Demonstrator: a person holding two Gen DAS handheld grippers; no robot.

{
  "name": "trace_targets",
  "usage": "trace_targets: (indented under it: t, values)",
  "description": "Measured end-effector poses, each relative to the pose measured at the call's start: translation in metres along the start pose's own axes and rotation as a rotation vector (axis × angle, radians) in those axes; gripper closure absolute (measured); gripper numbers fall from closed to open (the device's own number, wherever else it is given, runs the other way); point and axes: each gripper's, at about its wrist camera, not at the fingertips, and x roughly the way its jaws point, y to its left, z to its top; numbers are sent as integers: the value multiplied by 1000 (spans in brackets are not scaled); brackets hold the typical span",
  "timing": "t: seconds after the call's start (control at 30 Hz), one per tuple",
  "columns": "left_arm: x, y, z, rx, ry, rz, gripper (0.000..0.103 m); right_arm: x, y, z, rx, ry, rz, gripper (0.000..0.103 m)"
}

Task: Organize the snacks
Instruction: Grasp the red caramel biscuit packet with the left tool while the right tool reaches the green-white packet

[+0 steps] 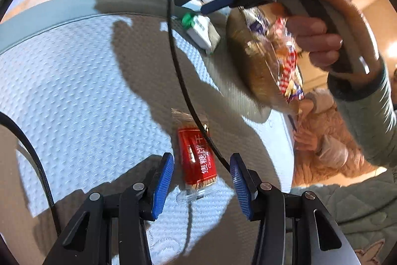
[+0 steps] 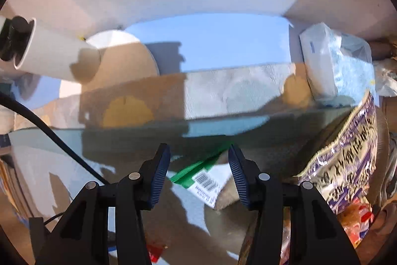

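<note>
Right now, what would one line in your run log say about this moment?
left hand-held gripper: open over red biscuit packet | right hand-held gripper: open | snack bag: hangs by right hand

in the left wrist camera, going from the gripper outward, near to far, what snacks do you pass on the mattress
Red biscuit packet between the open left gripper fingers → green-and-white packet near the mattress edge, below the right gripper.

Glossy red plastic biscuit wrapper [image 1: 198,160], shiny crinkled clear snack bag [image 1: 270,54], white quilted dimpled cloth mattress [image 1: 74,81], ribbed blue rubbery pads [image 1: 163,183] on matt black plastic fingers, fuzzy peach blanket [image 1: 327,140]
</note>
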Motion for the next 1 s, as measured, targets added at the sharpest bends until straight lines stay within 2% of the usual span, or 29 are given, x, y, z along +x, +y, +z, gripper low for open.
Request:
trace_targets:
  t: [0.17,0.23,0.47,0.8,0.9,1.0]
  values:
    - [-2,-1,0,-5,-18,-9,58,7,-2,2,30,-6,-27,53]
    - [-2,-3,-2,9,-9,-12,58,9,1,2,19,2,-37,49]
    - [-9,-5,-14,15,10,-3,58,16,12,-9,0,76,1,49]
    - [-46,20,-47,-85,-59,37,58,23,29,-68,-3,89,11,48]
    - [-54,21,-54,-84,-70,54,58,28,24,-90,45,106,65,49]
    - [-60,24,-58,-81,-64,72,58,33,12,-125,115,109,103,49]
